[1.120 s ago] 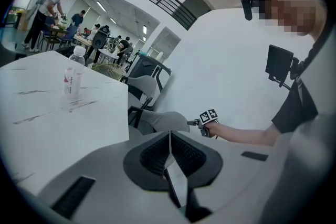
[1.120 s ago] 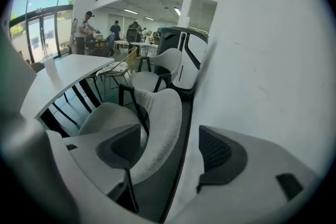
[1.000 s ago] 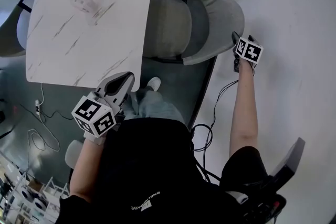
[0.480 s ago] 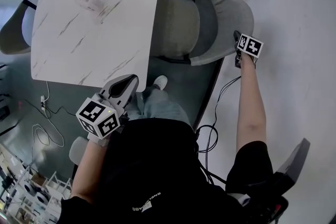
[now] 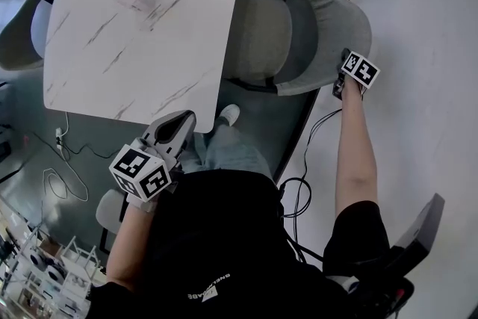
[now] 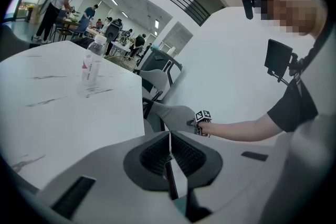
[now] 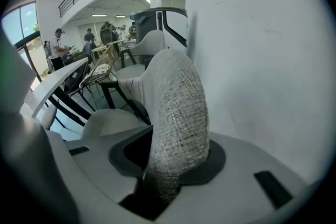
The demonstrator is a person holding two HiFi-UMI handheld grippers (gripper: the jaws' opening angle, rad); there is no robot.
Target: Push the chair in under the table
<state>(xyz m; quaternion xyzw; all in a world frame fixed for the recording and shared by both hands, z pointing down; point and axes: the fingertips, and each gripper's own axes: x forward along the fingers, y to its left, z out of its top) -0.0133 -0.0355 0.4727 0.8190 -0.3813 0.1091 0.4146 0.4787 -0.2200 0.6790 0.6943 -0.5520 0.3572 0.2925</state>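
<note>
One grey chair (image 5: 323,26), coarse-woven fabric, curved shell.

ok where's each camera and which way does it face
Head view: on the person's head, steeply down at table and chair; arms show.
Left gripper view: on left gripper, across the table toward the chair; shut empty jaws, right arm show.
Right gripper view: on right gripper, along the chair back; jaws have just closed on it.
Shared: all three show the chair.
</note>
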